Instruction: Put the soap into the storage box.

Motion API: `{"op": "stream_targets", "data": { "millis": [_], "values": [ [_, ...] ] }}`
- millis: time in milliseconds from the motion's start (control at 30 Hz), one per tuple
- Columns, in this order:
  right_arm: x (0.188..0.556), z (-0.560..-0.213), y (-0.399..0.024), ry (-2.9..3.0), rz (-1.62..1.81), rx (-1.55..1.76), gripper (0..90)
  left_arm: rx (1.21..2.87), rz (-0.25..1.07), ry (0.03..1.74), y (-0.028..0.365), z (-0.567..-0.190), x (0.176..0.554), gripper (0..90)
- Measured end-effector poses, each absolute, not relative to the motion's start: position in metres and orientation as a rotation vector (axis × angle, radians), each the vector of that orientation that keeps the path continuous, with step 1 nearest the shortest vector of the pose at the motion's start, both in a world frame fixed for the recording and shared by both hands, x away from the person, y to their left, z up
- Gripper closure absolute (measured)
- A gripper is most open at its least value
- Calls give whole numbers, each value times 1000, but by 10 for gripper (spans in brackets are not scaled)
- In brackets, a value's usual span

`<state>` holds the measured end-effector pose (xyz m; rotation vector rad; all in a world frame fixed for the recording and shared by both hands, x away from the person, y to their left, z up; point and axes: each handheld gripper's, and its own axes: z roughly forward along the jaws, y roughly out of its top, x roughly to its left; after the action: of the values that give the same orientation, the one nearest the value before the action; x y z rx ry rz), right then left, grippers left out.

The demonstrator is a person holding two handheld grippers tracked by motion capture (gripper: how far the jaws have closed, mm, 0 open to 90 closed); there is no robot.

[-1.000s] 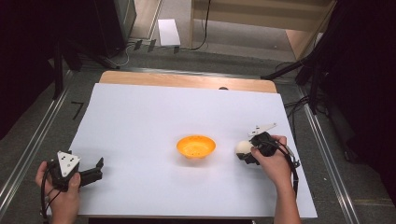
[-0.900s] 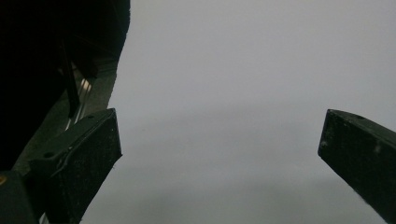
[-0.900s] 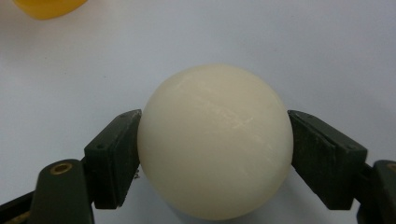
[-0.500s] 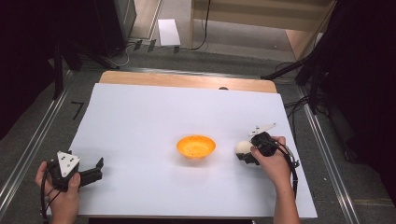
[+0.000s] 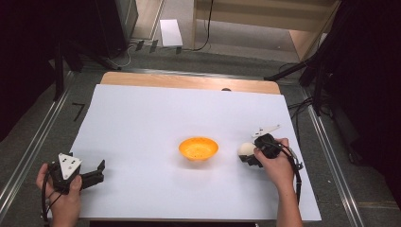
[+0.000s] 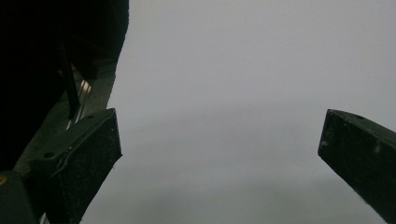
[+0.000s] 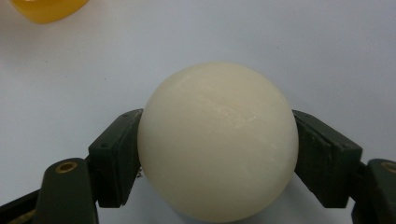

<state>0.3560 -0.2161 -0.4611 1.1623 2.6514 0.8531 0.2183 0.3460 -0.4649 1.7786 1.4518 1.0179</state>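
A cream white ball [image 7: 217,140] sits between the two black jaws of my right gripper [image 7: 217,156], which press on both its sides. From above, the ball [image 5: 245,150] lies on the white sheet just right of the orange bowl [image 5: 198,148], with my right gripper [image 5: 249,156] held by a hand. The bowl's rim [image 7: 46,8] peeks in at the top left of the right gripper view. My left gripper [image 5: 98,171] rests at the sheet's front left corner, jaws wide apart with nothing between them [image 6: 219,154].
A white sheet [image 5: 156,118] covers the wooden table [image 5: 189,81]. Metal rails run along both sides [image 5: 28,151]. Cables and stand legs [image 5: 302,75] lie on the floor at the far right. A white box [image 5: 170,32] lies on the floor beyond the table.
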Motion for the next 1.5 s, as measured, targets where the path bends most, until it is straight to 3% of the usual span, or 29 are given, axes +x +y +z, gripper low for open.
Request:
{"op": "stream_targets", "data": {
  "millis": [733, 1500],
  "values": [
    [352, -449, -224, 2626, 869, 1175, 234, 1779, 1019, 1455, 346, -465, 219, 0],
    [352, -431, -205, 2655, 882, 1120, 234, 1782, 1035, 1445, 344, -465, 218, 0]
  ]
}}
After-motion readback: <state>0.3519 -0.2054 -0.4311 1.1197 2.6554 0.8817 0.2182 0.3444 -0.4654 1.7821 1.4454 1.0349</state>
